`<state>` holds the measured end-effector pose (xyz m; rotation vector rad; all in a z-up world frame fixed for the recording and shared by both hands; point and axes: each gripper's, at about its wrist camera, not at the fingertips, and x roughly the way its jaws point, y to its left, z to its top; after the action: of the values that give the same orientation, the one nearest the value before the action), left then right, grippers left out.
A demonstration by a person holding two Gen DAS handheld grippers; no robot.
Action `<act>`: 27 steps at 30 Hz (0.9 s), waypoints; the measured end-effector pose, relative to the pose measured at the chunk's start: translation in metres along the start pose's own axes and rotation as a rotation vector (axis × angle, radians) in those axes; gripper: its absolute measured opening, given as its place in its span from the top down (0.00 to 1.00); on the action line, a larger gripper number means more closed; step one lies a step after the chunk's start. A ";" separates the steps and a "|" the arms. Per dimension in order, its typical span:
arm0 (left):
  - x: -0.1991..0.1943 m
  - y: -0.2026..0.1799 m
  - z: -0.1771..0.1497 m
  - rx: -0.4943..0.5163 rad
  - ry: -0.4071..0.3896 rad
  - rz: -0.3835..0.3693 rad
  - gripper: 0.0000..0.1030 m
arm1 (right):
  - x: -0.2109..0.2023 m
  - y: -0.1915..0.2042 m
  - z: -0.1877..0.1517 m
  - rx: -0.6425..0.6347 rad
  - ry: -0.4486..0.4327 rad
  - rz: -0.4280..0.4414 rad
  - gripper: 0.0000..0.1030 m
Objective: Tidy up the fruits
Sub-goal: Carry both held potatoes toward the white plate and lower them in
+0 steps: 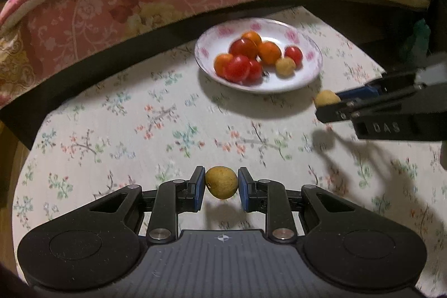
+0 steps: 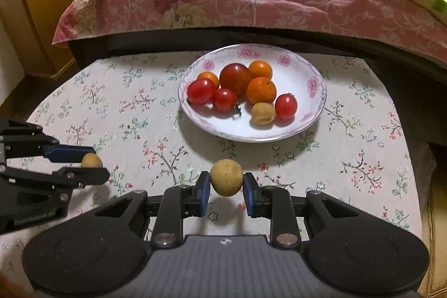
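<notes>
Now, left hand-held gripper (image 1: 222, 186) level, clamping longan (image 1: 222, 182), right hand-held gripper (image 2: 226, 185) likewise w/ longan (image 2: 226, 177).

One plate (image 2: 313, 127); four red tomatoes (image 2: 201, 91), three oranges (image 2: 261, 90), three tan longans (image 2: 262, 113) — one plated, two held by tongs.

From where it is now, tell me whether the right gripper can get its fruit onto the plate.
Probably yes. The right gripper holds a tan fruit between its jaws, off the cloth, and the plate lies straight ahead with bare tablecloth between. The left gripper sits off to the side, out of the path.
</notes>
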<state>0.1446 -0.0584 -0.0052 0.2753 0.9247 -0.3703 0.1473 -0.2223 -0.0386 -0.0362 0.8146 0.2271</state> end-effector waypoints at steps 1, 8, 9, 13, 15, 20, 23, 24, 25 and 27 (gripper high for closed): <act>-0.001 0.002 0.002 -0.006 -0.007 0.005 0.69 | -0.001 -0.001 0.001 0.004 -0.004 0.001 0.80; -0.004 0.020 0.013 -0.060 -0.034 0.023 0.69 | -0.004 -0.007 0.005 0.024 -0.020 -0.004 0.80; -0.004 0.021 0.014 -0.061 -0.036 0.023 0.69 | -0.004 -0.008 0.006 0.026 -0.022 -0.004 0.80; 0.000 0.015 0.024 -0.044 -0.047 0.018 0.68 | -0.006 -0.010 0.013 0.025 -0.037 -0.010 0.80; 0.003 0.012 0.033 -0.035 -0.060 0.013 0.68 | -0.006 -0.012 0.021 0.025 -0.050 -0.016 0.80; 0.012 0.005 0.059 -0.025 -0.095 -0.001 0.68 | -0.006 -0.021 0.041 0.037 -0.087 -0.030 0.80; 0.020 0.001 0.075 -0.019 -0.109 -0.008 0.68 | -0.002 -0.025 0.049 0.041 -0.098 -0.033 0.80; 0.023 -0.001 0.079 -0.018 -0.112 -0.009 0.68 | -0.001 -0.026 0.050 0.042 -0.098 -0.033 0.80; 0.026 -0.002 0.084 -0.018 -0.114 -0.011 0.68 | 0.001 -0.028 0.052 0.043 -0.098 -0.033 0.80; 0.033 -0.004 0.090 -0.014 -0.117 -0.013 0.68 | 0.005 -0.030 0.053 0.042 -0.096 -0.033 0.80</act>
<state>0.2257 -0.1034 0.0196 0.2327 0.8145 -0.3875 0.1953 -0.2439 -0.0077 0.0008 0.7220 0.1792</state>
